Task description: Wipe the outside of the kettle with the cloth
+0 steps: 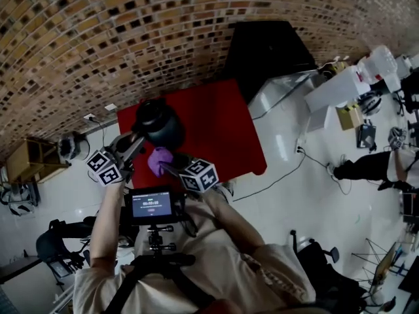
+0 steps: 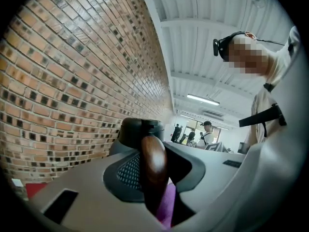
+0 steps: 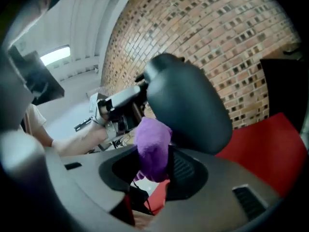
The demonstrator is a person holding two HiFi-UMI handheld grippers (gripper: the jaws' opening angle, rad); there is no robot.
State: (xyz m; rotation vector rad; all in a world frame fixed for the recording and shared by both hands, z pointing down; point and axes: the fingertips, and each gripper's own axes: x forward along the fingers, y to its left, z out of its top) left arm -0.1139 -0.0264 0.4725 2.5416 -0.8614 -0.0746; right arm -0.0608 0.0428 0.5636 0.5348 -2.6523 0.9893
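Jaws: left gripper (image 2: 157, 190) clamped on kettle handle (image 2: 153, 161) | right gripper (image 3: 154, 170) grips cloth (image 3: 152, 144) | screen (image 1: 151, 205) text unreadable

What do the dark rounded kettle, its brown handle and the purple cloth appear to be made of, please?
Dark rounded kettle: probably coated metal, smooth with a dull sheen; plastic is possible. Brown handle: seemingly varnished wood, glossy reddish-brown highlight. Purple cloth: soft fuzzy fabric, likely microfibre, by its nap.

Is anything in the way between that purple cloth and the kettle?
Nothing visible. The cloth, gripped by the right gripper, looks to sit right against the kettle's dark side, while the left gripper clamps its wooden handle.
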